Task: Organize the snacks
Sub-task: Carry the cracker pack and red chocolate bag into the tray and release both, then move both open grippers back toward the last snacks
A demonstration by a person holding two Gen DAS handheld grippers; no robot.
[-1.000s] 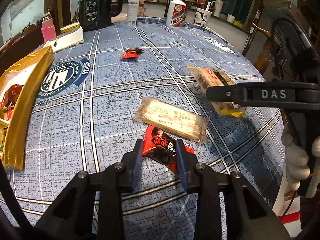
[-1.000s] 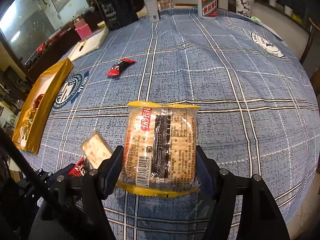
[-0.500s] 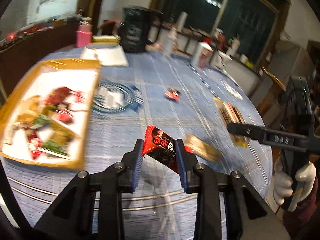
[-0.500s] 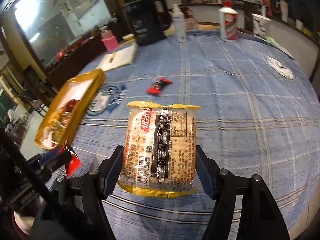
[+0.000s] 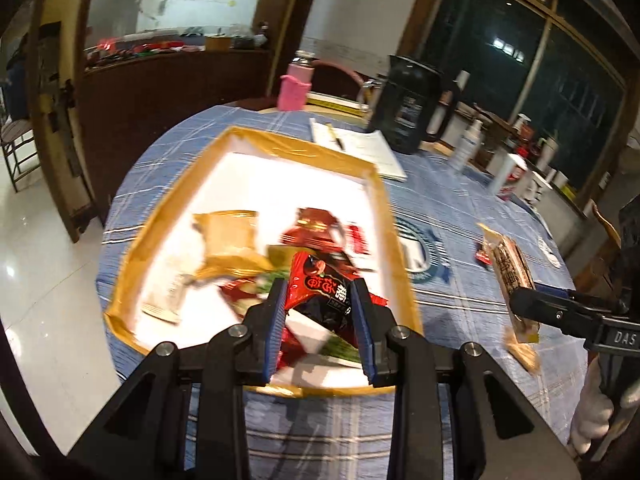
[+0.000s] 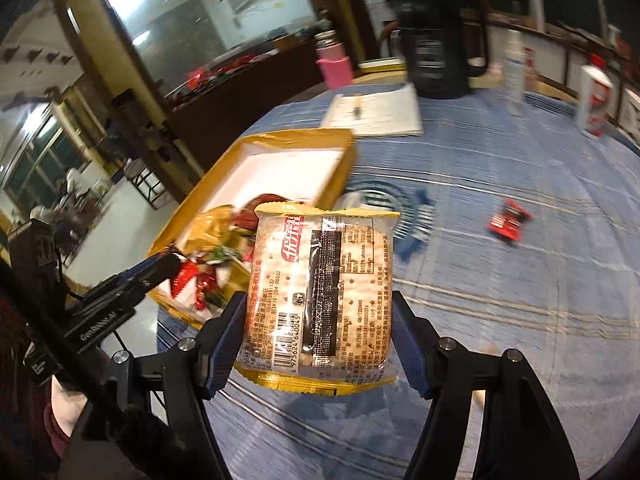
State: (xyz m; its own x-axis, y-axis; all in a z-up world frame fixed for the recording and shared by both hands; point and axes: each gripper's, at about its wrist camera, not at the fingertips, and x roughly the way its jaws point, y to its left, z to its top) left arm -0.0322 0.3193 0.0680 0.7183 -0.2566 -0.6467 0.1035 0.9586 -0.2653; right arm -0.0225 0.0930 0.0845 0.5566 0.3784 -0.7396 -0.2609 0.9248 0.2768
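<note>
My left gripper (image 5: 320, 304) is shut on a red and black snack packet (image 5: 324, 292) and holds it above the near part of the gold-rimmed white tray (image 5: 304, 152), which holds several snack packets. My right gripper (image 6: 320, 312) is shut on a clear cracker pack with yellow ends (image 6: 320, 296), held above the blue checked tablecloth to the right of the tray (image 6: 296, 138). The cracker pack also shows in the left wrist view (image 5: 512, 276). A small red packet (image 6: 510, 224) lies on the cloth further right.
A black kettle (image 5: 404, 104), a pink bottle (image 5: 295, 88), a white notebook with a pen (image 5: 356, 148), a white spray bottle (image 5: 468, 148) and a red and white bottle (image 6: 596, 96) stand at the table's far side. The table edge and floor lie left of the tray.
Both grippers have swung left towards the tray with their packs. The left one now holds the red packet over the tray instead of beside it.
</note>
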